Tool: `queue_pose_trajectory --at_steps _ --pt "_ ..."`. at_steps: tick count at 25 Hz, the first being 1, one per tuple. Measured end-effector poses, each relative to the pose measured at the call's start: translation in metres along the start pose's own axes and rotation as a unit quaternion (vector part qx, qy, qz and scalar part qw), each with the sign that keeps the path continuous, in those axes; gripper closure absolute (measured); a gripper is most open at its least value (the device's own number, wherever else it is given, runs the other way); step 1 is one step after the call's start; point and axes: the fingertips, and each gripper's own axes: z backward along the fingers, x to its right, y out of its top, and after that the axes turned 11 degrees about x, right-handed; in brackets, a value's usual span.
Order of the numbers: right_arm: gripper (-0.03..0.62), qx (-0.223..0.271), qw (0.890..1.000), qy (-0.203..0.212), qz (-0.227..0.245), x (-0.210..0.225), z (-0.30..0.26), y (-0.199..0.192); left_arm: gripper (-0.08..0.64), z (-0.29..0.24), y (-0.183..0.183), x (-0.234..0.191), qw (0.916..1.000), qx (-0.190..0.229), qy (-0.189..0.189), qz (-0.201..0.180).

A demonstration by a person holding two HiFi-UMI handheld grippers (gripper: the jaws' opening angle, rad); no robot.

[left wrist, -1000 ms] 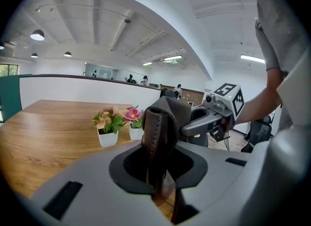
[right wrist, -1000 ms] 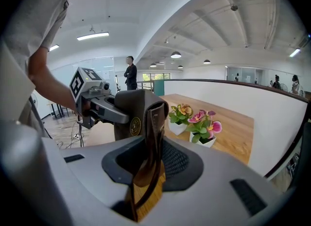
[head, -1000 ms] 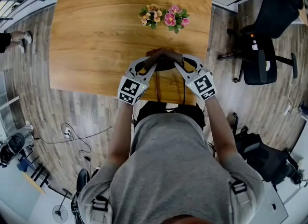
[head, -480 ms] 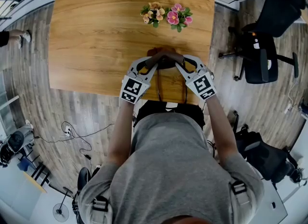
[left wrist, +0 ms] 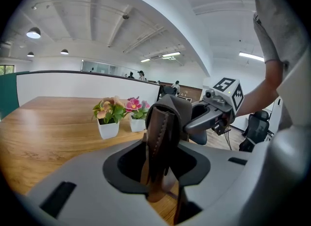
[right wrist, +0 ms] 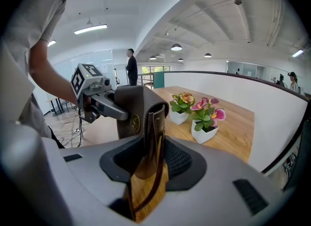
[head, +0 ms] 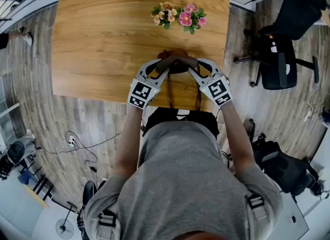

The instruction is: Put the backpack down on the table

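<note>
A brown leather backpack [head: 178, 64] stands upright on the wooden table [head: 103, 37], close to its near edge. My left gripper [head: 164, 67] is at its left side and my right gripper [head: 192, 68] at its right, both at the top of the bag. In the left gripper view a brown strap [left wrist: 158, 142] stands between the jaws with a gap beside it. In the right gripper view another strap [right wrist: 153, 137] hangs loosely between those jaws. Both pairs of jaws have just been opening, and the pads do not press on the straps.
Two small white pots of flowers [head: 164, 16] [head: 190, 18] stand on the table beyond the bag. A black office chair [head: 278, 58] is to the right of the table, a dark bag [head: 281, 169] lies on the floor at lower right, and cables [head: 77, 143] lie at lower left.
In the head view both grippers stay at the top of the backpack; no clear shift of bag or hands shows.
</note>
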Motion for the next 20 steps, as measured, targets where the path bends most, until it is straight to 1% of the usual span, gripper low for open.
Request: queue_pose_trajectory --at_steps 4,6,10,20 --pt "0.437 0.003 1.000 -0.009 -0.007 0.004 0.002 0.001 0.405 0.001 0.001 -0.002 1.0000 -0.007 0.004 0.003" --pt "0.424 0.006 1.000 -0.013 -0.013 0.006 0.005 0.001 0.402 0.004 0.001 -0.002 0.9999 -0.012 0.006 0.007" --pt "0.423 0.015 1.000 -0.018 -0.019 0.008 0.009 0.005 0.388 0.008 0.003 -0.005 0.9998 -0.001 0.017 0.014" --pt "0.416 0.013 1.000 -0.021 -0.010 0.001 0.024 0.009 0.354 0.027 0.008 -0.004 0.9986 0.002 0.049 0.019"
